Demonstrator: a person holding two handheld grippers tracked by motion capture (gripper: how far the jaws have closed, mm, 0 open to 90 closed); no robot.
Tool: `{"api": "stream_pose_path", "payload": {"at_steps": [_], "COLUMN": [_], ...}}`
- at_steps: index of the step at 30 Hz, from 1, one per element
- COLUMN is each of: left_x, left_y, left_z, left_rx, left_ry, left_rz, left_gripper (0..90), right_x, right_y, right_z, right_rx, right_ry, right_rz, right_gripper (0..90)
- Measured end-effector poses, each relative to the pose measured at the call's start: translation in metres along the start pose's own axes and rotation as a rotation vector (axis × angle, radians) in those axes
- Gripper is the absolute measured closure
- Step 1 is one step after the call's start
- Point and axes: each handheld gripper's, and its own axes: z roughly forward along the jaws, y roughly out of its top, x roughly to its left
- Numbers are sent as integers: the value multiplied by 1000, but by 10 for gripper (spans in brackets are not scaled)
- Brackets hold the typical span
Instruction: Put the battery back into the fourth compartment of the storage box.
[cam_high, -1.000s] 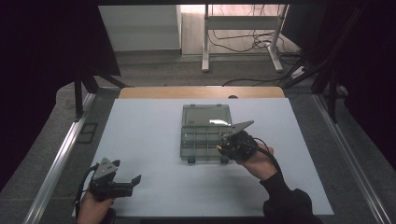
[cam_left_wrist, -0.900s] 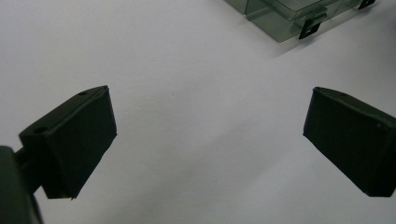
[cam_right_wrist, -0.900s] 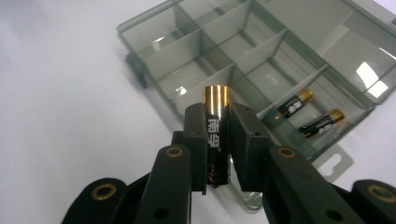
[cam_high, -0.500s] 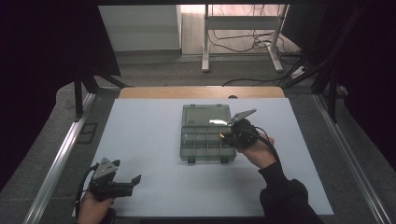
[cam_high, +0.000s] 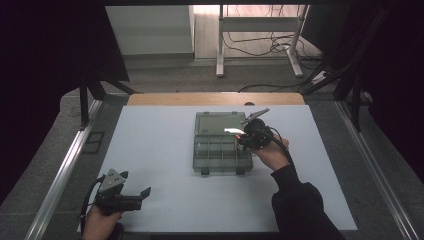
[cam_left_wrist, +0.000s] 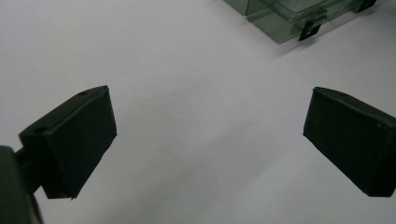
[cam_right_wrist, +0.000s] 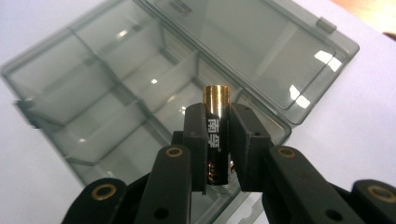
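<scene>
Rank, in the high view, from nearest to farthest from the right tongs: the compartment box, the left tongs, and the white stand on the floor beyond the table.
1. Compartment box: directly under the right tongs, mid-table.
2. White stand: beyond the table's far edge.
3. Left tongs: at the table's near left corner.

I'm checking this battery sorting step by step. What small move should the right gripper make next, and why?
Probably lower the right gripper a little and open it. It is shut on the battery, held upright over the open compartment box, whose compartments look empty. The left gripper rests open, well apart.
</scene>
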Motion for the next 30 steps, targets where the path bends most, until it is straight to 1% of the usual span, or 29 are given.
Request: {"api": "stream_pose_path", "payload": {"at_steps": [3,10,11,12,13,14,18,19,20,25,26,30], "left_x": [0,0,0,1,1,1,1,1,1,1,1,1], "left_y": [0,0,-1,-1,-1,-1,-1,-2,-2,-2,-2,-2], "left_z": [0,0,-1,-1,-1,-1,-2,-2,-2,-2,-2,-2], "left_rx": [-1,-3,-3,-4,-5,-5,-7,-7,-7,-8,-8,-8], "left_ry": [0,-1,0,-1,-1,-2,-3,-2,-2,-1,-1,-1], "left_rz": [-1,-1,-1,-2,-4,-5,-9,-8,-8,-10,-10,-9], "left_gripper": [32,32,32,32,32,32,32,32,32,32,32,32], "right_x": [-5,-6,-7,-7,-7,-7,-3,-2,-2,2,2,5], "right_y": [-1,-2,-3,-3,-2,-2,-3,-4,-4,-10,-11,-14], "right_z": [11,22,23,23,20,20,12,9,9,2,0,-5], "right_rx": [27,53,45,45,30,30,10,4,4,-9,-11,-19], "right_ry": [-18,-26,-18,-18,-9,-9,0,2,2,18,21,26], "right_rz": [11,17,28,28,27,27,18,2,2,-17,-25,-27], "right_gripper": [768,757,705,705,648,648,523,475,475,380,374,348]}}
